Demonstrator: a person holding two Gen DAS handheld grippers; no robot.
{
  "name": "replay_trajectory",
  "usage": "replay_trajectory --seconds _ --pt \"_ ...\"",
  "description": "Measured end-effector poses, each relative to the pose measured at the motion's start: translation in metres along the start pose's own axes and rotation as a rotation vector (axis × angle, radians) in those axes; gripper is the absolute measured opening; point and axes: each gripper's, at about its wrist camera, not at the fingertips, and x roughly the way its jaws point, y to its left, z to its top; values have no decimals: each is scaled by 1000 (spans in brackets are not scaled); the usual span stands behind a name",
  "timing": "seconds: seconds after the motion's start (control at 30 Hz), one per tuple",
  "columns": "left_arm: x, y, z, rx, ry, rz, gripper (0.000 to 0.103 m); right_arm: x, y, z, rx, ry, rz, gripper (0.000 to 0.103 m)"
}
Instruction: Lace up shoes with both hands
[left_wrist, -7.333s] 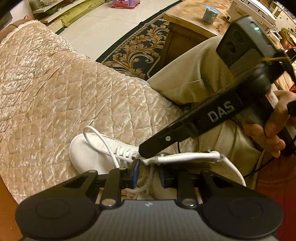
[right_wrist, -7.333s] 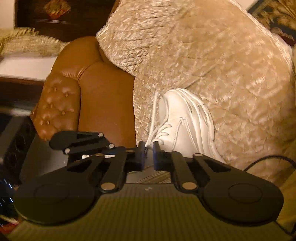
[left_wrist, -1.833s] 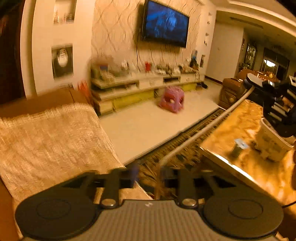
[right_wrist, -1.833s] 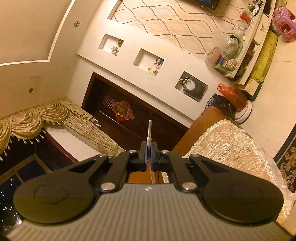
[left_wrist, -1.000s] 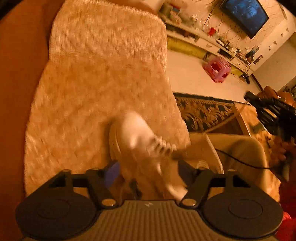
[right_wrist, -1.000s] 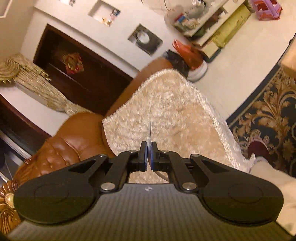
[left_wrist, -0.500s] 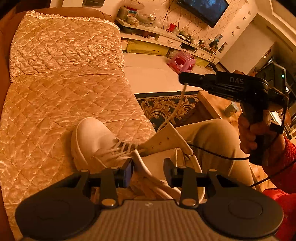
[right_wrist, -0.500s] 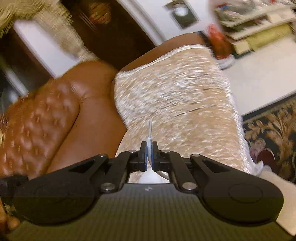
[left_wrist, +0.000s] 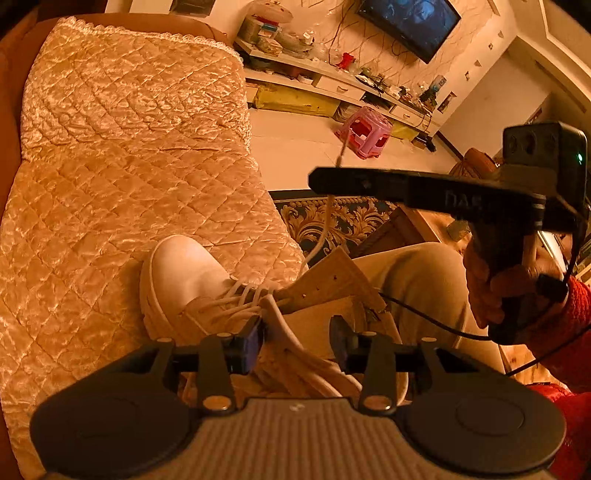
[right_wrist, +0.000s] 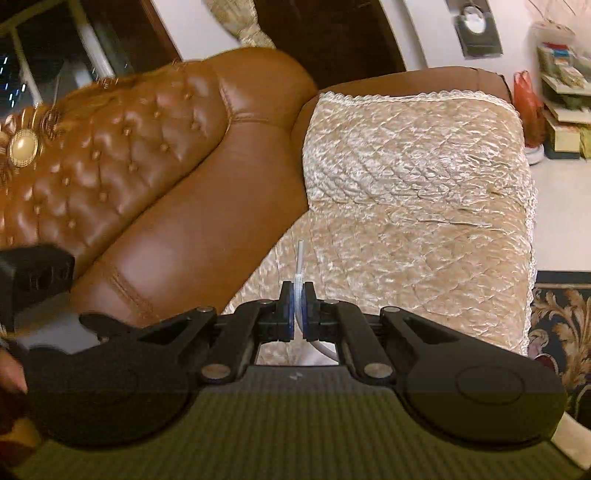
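Note:
A white shoe (left_wrist: 181, 277) lies on the quilted sofa cover (left_wrist: 129, 166), toe pointing away, its eyelet flap (left_wrist: 332, 277) folded up. My left gripper (left_wrist: 295, 343) hovers open just over the shoe's laced part, and a loose lace strand (left_wrist: 282, 328) runs between its fingers without being pinched. My right gripper (left_wrist: 316, 180) hangs above and right of the shoe, shut on the other lace end (left_wrist: 325, 221), which rises taut from the eyelets. In the right wrist view that gripper (right_wrist: 298, 314) pinches the lace tip (right_wrist: 299, 262), which sticks out past the pads.
The brown leather sofa back (right_wrist: 166, 166) rises left of the cover. A person's knee in beige trousers (left_wrist: 417, 273) sits right of the shoe, and a hand (left_wrist: 491, 280) holds the right gripper. A patterned rug (left_wrist: 332, 221), a pink stool (left_wrist: 365, 133) and a wooden table (left_wrist: 424, 225) lie beyond.
Over the last second the left gripper swung down over the shoe and narrowed its opening. The right gripper, still shut on the lace tip, came lower and to the left.

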Motion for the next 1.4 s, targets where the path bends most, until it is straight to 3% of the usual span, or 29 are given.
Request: replay_trajectory --seconds 0.2,0.3,0.5,0.67,0.77,0.8,0.83,1.0,1.07,1.13,1.17,1.4 --pt "-9 11 6 -21 -16 47 54 -3 1 -6 -30 8 -21 7" --pt "-26 23 16 -70 -79 44 66 -1 6 -9 -85 15 -34 7" --pt "-29 5 44 -25 -177 5 66 8 33 -20 -286 46 -75 7" --pt "-10 -13 55 -9 -164 -53 51 9 55 -33 -422 53 -97 7" --pt "-10 -8 54 -49 -178 -82 30 3 56 -34 -414 33 -93 7" --pt "-11 -7 53 -62 -183 -92 16 2 56 -34 -406 27 -87 7" --pt "-11 -6 53 -75 -188 -101 8 0 55 -34 -401 22 -85 7" --pt "-12 2 51 -141 -213 -149 3 -9 52 -35 -379 -1 -47 7" --pt "-12 4 50 -168 -222 -169 3 -12 49 -35 -352 -11 -28 12" --pt "-14 8 50 -193 -230 -185 3 -15 43 -34 -320 -26 -9 28" --pt "-15 9 50 -201 -233 -186 3 -17 40 -34 -304 -33 -2 30" --pt "-17 17 49 -257 -253 -198 3 -23 23 -36 -212 -91 46 31"
